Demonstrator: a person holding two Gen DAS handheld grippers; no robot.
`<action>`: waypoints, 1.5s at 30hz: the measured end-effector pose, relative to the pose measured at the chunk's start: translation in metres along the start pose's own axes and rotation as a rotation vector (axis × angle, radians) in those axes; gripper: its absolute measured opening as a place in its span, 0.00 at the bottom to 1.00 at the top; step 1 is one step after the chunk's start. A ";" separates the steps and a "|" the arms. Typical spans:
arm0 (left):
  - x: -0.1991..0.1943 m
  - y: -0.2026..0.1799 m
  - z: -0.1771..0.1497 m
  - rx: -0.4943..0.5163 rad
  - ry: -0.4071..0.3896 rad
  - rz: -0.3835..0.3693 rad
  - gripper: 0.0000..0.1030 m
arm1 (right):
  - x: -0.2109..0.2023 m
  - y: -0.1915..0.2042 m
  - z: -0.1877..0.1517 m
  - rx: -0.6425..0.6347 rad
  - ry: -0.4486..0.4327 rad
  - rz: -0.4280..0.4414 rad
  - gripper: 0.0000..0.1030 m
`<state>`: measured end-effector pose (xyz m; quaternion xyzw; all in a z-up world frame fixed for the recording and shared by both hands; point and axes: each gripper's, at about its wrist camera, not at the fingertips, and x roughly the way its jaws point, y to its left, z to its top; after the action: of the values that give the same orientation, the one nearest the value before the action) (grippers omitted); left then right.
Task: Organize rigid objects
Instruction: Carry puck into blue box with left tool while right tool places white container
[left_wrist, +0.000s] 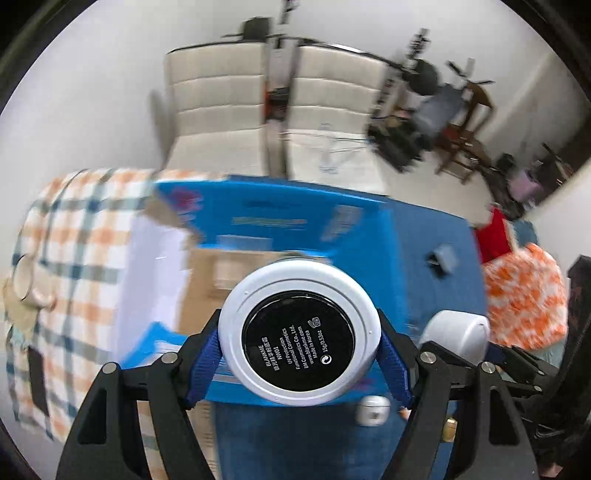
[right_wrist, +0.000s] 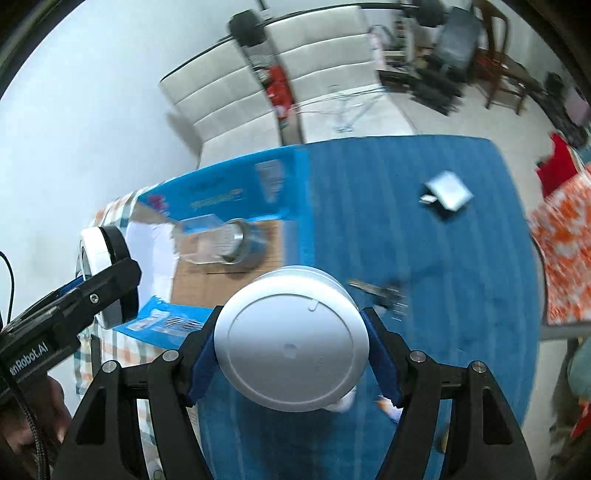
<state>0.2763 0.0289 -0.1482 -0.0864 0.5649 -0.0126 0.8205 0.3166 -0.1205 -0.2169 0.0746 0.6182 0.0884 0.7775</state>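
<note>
Both hands are loaded here. The left gripper (left_wrist: 299, 347) has its blue pads clamped on the rim of a round white compact (left_wrist: 299, 338), black label side facing the camera, so it's pinched edge-on across its width, which is probably the only stable grab for a flat disc. The right gripper (right_wrist: 291, 343) is doing the same with a plain white round case (right_wrist: 291, 338), jaws closed on its sides.

Both are held up over the blue box (left_wrist: 295, 218), whose flaps are folded open, and the right view shows a clear jar with a metal band (right_wrist: 218, 240) already lying on its side on the cardboard bottom. So the box looks like the collecting spot, and the two cases seem headed into it next to the jar.

Still out on the blue cloth (right_wrist: 424, 258): a small grey box (right_wrist: 448, 190) and a dark blurry thing (right_wrist: 380, 291) that's too smeared to identify.
</note>
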 end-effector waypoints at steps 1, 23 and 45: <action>0.007 0.018 0.004 -0.020 0.008 0.021 0.72 | 0.009 0.010 0.004 -0.009 0.009 -0.003 0.71; 0.177 0.091 0.050 0.067 0.257 0.204 0.72 | 0.195 0.062 0.031 -0.044 0.271 -0.180 0.71; 0.186 0.088 0.065 0.044 0.340 0.150 0.75 | 0.248 0.052 0.043 0.091 0.370 -0.144 0.72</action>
<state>0.3973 0.1021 -0.3119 -0.0225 0.6999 0.0220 0.7136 0.4105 -0.0133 -0.4304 0.0477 0.7575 0.0167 0.6509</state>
